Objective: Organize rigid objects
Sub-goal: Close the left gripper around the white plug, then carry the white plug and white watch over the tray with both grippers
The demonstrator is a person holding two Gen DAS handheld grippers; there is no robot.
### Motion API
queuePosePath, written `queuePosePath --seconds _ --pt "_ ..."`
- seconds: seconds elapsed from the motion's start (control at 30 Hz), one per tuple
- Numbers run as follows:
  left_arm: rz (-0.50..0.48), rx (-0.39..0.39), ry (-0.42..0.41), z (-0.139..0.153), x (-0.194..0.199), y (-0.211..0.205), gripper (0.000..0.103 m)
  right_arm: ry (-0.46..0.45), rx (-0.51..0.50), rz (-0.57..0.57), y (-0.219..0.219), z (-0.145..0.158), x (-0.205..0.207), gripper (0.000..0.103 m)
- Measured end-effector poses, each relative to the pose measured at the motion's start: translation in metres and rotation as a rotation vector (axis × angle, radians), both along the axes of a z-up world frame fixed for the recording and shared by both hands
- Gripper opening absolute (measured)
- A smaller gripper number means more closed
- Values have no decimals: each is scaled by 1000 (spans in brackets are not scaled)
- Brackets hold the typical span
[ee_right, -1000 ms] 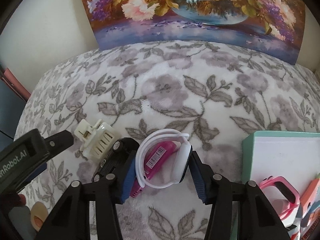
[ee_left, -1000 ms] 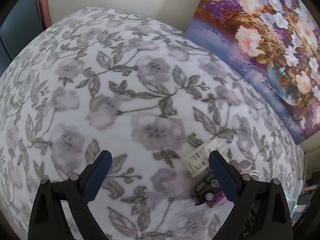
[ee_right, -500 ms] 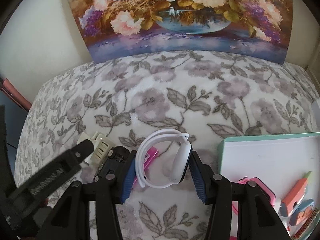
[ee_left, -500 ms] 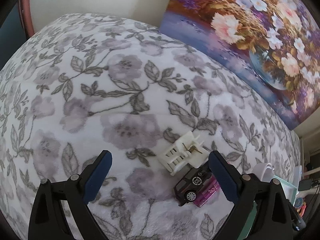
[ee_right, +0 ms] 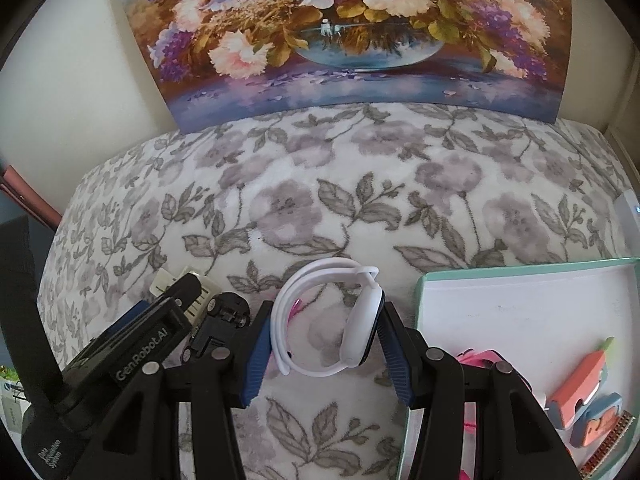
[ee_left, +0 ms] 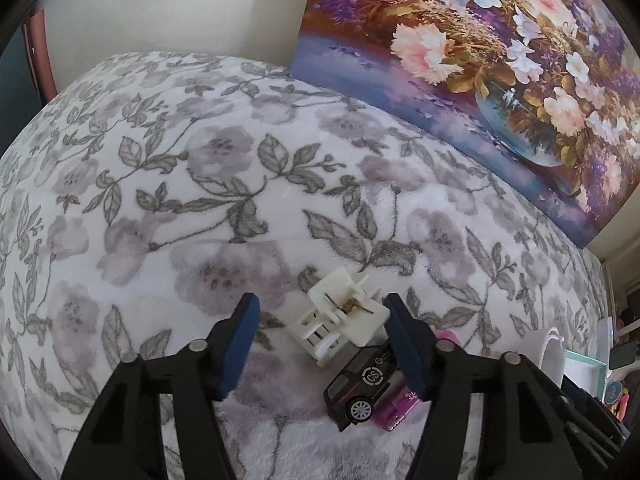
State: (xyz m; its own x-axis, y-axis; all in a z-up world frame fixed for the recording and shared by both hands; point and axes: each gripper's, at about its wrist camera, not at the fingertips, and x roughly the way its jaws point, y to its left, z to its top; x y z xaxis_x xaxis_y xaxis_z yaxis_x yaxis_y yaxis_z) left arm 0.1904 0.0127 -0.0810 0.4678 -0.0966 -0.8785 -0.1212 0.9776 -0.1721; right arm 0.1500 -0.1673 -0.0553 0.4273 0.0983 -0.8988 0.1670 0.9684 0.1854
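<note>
My right gripper (ee_right: 324,344) is shut on a white smartwatch (ee_right: 340,320) and holds it above the floral blanket, left of the teal tray (ee_right: 416,292). My left gripper (ee_left: 320,344) is open, its jaws on either side of a cream hair claw clip (ee_left: 340,316). A black toy car (ee_left: 360,384) and a pink object (ee_left: 396,408) lie just right of the clip. In the right wrist view the left gripper (ee_right: 160,344) covers most of the clip (ee_right: 204,288), with the car (ee_right: 220,320) beside it.
The tray holds a pink watch (ee_right: 476,360), orange and blue clips (ee_right: 580,396) and a small comb (ee_right: 608,444). A flower painting (ee_right: 340,32) leans against the wall behind the blanket (ee_left: 200,184). The blanket's left edge drops off by a dark door.
My left gripper has moved forward and right until its open jaws sit around the claw clip. My right gripper has lifted the white watch off the pink object and shifted toward the tray.
</note>
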Motion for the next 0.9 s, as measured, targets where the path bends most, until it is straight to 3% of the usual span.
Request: queuePosePath --seconds 0.1,0.23,0.27,0.67,0.9 --pt "-16 2 -17 -1 -1 -1 61 5 3 1 0 -1 0 54" --pt "-20 1 -35 -1 -2 0 31 8 1 3 1 -1 0 54" --pt "-25 0 -42 0 -2 0 28 11 1 4 1 -2 0 54" --pt "-32 3 -85 16 -4 3 27 14 14 -1 -1 0 -1 54" --pt "-21 -29 -94 45 -10 9 27 -7 26 -12 -3 18 -9 54"
